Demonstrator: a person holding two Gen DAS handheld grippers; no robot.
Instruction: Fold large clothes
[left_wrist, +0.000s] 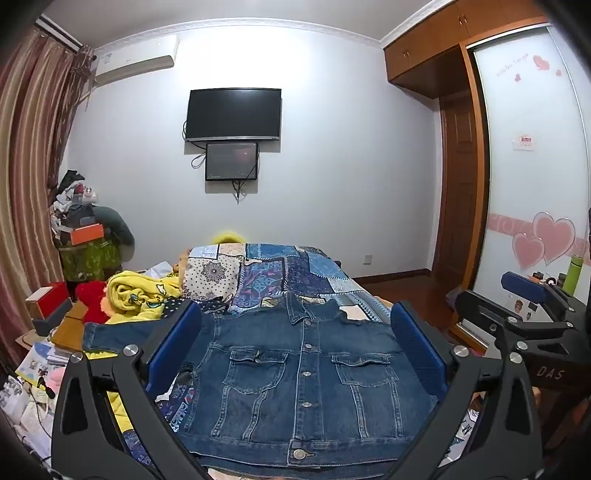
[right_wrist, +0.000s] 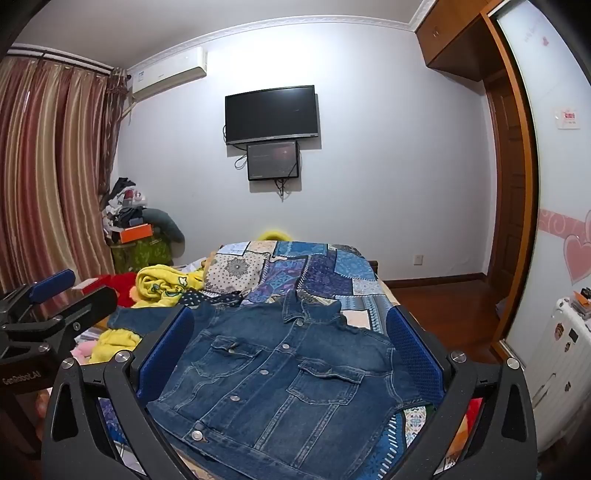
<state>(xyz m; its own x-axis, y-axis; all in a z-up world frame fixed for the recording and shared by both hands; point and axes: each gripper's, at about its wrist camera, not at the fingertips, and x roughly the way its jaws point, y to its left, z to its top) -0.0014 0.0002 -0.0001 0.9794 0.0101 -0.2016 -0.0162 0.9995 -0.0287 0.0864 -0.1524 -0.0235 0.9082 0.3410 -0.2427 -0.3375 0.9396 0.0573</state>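
Black gripper arms with blue ribbed pads fill the foreground of both wrist views. On the left gripper (left_wrist: 295, 347) the jaws stand spread wide with nothing between the pads, and on the right gripper (right_wrist: 290, 350) likewise; neither touches cloth. Beyond them a dark blue denim jacket (left_wrist: 295, 376) lies face up and buttoned on a blue patchwork bedspread (left_wrist: 291, 273), collar towards the far wall, hem towards the cameras, one sleeve stretched out to the left. A crumpled yellow blanket (left_wrist: 140, 295) with cartoon prints sits on the bed's left side. White letters "DAS" show on the right gripper's body as seen from the left wrist, and "GenRobot.AI" on the left gripper's body (right_wrist: 22, 376) as seen from the right wrist. On the far wall hangs a black television (left_wrist: 232, 114) above a smaller dark screen (left_wrist: 231, 161). Writing on the wardrobe door stickers is too small to read.
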